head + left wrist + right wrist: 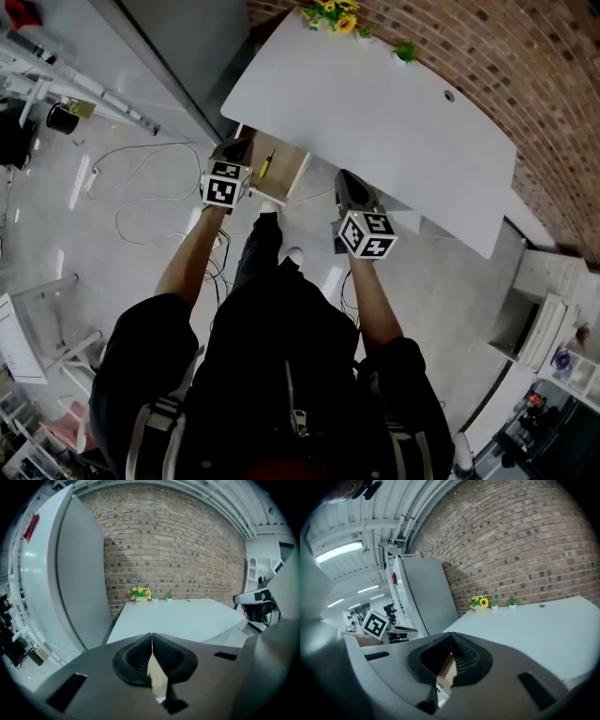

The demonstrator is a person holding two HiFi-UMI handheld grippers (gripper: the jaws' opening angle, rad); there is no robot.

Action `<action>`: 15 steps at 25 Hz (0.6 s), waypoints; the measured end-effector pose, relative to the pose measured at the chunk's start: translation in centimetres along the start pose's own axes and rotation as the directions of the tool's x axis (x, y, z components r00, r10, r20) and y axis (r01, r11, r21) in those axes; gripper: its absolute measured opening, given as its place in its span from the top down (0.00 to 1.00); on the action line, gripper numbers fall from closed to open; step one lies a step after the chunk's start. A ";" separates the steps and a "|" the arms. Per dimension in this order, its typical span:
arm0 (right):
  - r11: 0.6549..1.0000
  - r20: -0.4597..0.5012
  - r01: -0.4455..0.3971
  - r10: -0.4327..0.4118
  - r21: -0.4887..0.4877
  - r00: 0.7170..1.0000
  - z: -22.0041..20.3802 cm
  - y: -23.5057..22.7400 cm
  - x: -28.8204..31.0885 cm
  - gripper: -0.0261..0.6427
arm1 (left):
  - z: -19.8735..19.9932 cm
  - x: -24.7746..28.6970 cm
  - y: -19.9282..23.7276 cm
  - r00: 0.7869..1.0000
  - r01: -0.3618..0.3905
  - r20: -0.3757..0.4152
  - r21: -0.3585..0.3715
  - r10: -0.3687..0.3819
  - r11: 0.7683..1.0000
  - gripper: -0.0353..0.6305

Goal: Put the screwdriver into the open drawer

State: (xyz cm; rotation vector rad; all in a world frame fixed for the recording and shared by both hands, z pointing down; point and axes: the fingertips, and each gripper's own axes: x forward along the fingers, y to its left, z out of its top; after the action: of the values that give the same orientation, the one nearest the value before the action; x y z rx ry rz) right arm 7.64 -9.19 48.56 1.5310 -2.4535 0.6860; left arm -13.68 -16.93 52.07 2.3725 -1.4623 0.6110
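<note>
The screwdriver (267, 165), yellow-handled with a dark shaft, lies inside the open wooden drawer (292, 172) under the near-left corner of the white table (375, 112). My left gripper (236, 148) hangs just left of the drawer and above it, jaws shut with nothing between them; in its own view the left gripper (152, 637) has its tips meeting. The right gripper (345, 178) is off to the drawer's right, near the table's front edge. Its tips also meet in the right gripper view (451, 641), and it is empty. Both point toward the table and brick wall.
Yellow flowers (333, 14) and a small green plant (405, 52) stand at the table's far edge by the brick wall (487, 66). A tall grey cabinet (70, 573) stands left of the table. Cables (141, 206) lie on the floor at left. The person's shoes (295, 255) are below the drawer.
</note>
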 end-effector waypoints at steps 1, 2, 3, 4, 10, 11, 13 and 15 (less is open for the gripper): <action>1.000 0.016 -0.007 0.007 -0.010 1.000 0.7 0.3 -0.3 0.96 | 1.0 -0.7 0.1 1.000 -0.005 0.020 -0.007 0.005 1.000 0.91; 1.000 0.028 -0.010 0.010 -0.023 1.000 1.3 0.5 -0.5 0.96 | 1.9 -1.3 0.1 0.999 -0.008 0.040 -0.011 0.008 1.000 0.91; 0.999 0.041 -0.010 0.012 -0.038 0.999 1.9 0.7 -0.9 0.96 | 2.9 -1.9 0.1 0.998 -0.011 0.060 -0.009 0.011 1.000 0.91; 0.999 0.055 -0.010 0.013 -0.052 0.998 2.6 0.8 -1.2 0.96 | 3.8 -2.6 0.0 0.997 -0.014 0.080 -0.004 0.014 1.000 0.91; 0.995 0.117 0.002 0.009 -0.100 0.993 5.6 1.1 -2.8 0.96 | 7.1 -5.1 -0.9 0.987 -0.020 0.160 0.017 0.017 1.000 0.91; 0.994 0.123 0.005 0.008 -0.105 0.992 5.9 1.2 -3.1 0.96 | 7.3 -5.4 -1.1 0.986 -0.019 0.167 0.017 0.016 1.000 0.91; 0.993 0.134 0.010 0.005 -0.115 0.991 6.3 1.2 -3.5 0.96 | 7.5 -5.8 -1.4 0.984 -0.017 0.177 0.017 0.014 1.000 0.91; 0.993 0.141 0.015 0.002 -0.121 0.990 6.4 1.2 -3.8 0.96 | 7.7 -6.0 -1.7 0.983 -0.014 0.182 0.019 0.011 1.000 0.91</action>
State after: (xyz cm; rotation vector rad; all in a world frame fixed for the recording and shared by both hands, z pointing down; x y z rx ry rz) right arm 8.97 -8.66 41.10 1.5908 -2.5373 0.4314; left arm -13.02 -14.99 42.40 2.4930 -1.5524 0.4227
